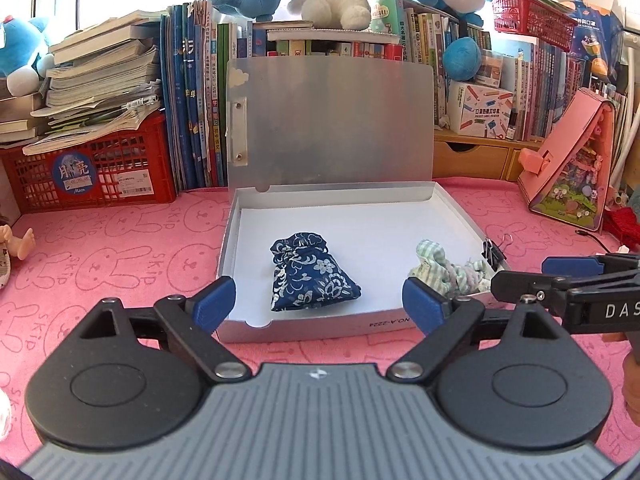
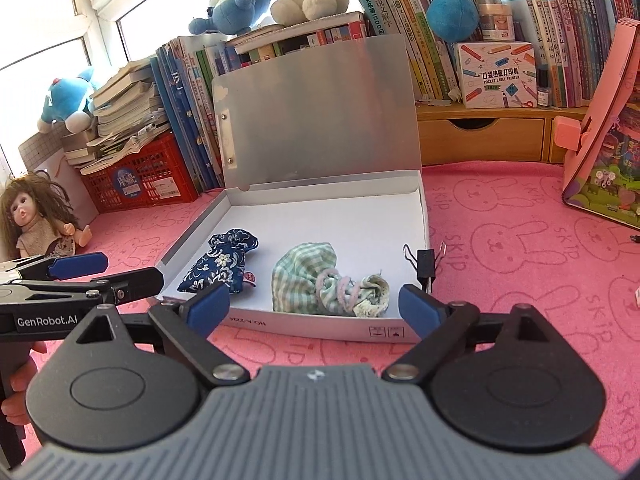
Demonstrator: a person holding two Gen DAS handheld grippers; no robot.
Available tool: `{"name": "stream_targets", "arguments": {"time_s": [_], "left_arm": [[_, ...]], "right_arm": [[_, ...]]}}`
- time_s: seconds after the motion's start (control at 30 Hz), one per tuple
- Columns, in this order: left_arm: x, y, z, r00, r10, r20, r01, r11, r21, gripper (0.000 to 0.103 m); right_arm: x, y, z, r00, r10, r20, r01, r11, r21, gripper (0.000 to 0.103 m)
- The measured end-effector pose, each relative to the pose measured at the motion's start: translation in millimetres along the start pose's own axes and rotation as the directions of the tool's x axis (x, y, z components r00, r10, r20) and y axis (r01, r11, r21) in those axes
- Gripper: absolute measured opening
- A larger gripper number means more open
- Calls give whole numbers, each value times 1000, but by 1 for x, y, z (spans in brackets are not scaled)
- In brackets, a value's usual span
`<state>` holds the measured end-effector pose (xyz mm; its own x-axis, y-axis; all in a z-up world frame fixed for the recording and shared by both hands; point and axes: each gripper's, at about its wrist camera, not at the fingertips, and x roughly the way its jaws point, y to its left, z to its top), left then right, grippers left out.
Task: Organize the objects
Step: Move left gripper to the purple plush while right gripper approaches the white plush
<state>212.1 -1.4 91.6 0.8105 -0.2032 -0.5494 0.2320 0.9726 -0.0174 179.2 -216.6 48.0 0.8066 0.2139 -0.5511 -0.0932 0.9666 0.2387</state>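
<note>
A flat silver box (image 1: 312, 326) with a white inside lies open on the pink mat, its lid (image 1: 332, 124) standing upright at the back. A dark blue floral pouch (image 1: 310, 278) and a green checked pouch (image 1: 444, 268) lie inside it. A black binder clip (image 1: 494, 250) sits on the box's right wall. My left gripper (image 1: 318, 300) is open and empty at the box's front edge. My right gripper (image 2: 314, 304) is open and empty just in front of the green checked pouch (image 2: 326, 284), with the blue pouch (image 2: 224, 264) to its left and the clip (image 2: 426, 266) to its right.
A red basket (image 1: 96, 172) with stacked books stands at the back left, rows of books and plush toys behind the box. A doll (image 2: 40, 216) sits at the far left. A pink toy house (image 1: 572, 164) stands at the right. The mat (image 2: 520, 240) is pink with rabbit prints.
</note>
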Motion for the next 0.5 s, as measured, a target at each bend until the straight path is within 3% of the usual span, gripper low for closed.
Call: {"name": "stream_targets", "arguments": {"time_s": [0.27,0.5], "left_arm": [[-44,1,-46,1000,-28,1,28,999,-46,94],[-72,2,-87,1000,18,21,-17,998,-64,94]], "right_arm": [[-26,4,-36,1000,27,-10,-27,999,-20,97],[-31,12,-67,999,16,-29,-18,998,-54,98]]}}
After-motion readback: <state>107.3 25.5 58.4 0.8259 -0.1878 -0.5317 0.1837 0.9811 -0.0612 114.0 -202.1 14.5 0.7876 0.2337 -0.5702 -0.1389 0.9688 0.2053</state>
